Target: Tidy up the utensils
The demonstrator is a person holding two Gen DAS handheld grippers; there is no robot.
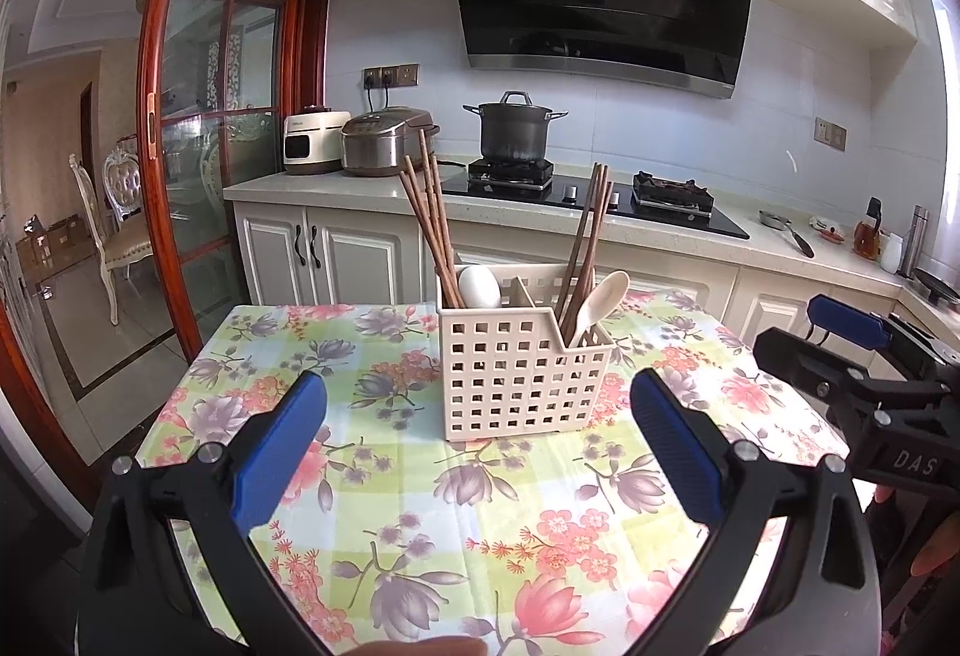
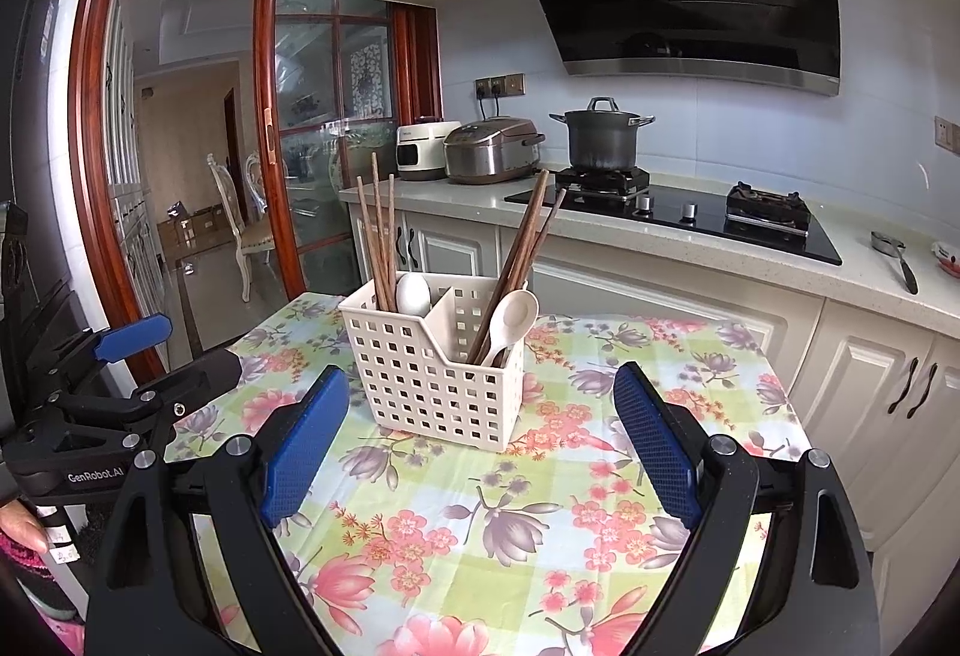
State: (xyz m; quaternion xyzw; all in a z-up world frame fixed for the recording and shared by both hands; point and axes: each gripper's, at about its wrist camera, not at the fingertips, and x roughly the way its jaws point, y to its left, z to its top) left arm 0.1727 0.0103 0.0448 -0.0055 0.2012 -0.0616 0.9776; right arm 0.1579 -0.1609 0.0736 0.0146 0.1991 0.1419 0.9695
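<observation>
Cream slotted caddy [image 1: 516, 362] stands upright mid-tabletop [image 1: 372, 482] on the floral cloth; chopsticks [image 1: 429, 224] and a white spoon [image 1: 479, 287] in its left compartment, more chopsticks [image 1: 588, 236] and a beige spoon [image 1: 600, 299] in its right. Left tongs [image 1: 477, 452] and right tongs [image 2: 480, 452] both spread wide, gripping nothing, hovering just short of the caddy.

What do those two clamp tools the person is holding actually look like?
Both are matte black frames with round silver rivets and two long fingers faced with textured blue pads. The left gripper shows white "GenRobot.AI" lettering on its body in the right wrist view; the right gripper shows "DAS" in the left wrist view. No cables are visible.
</observation>
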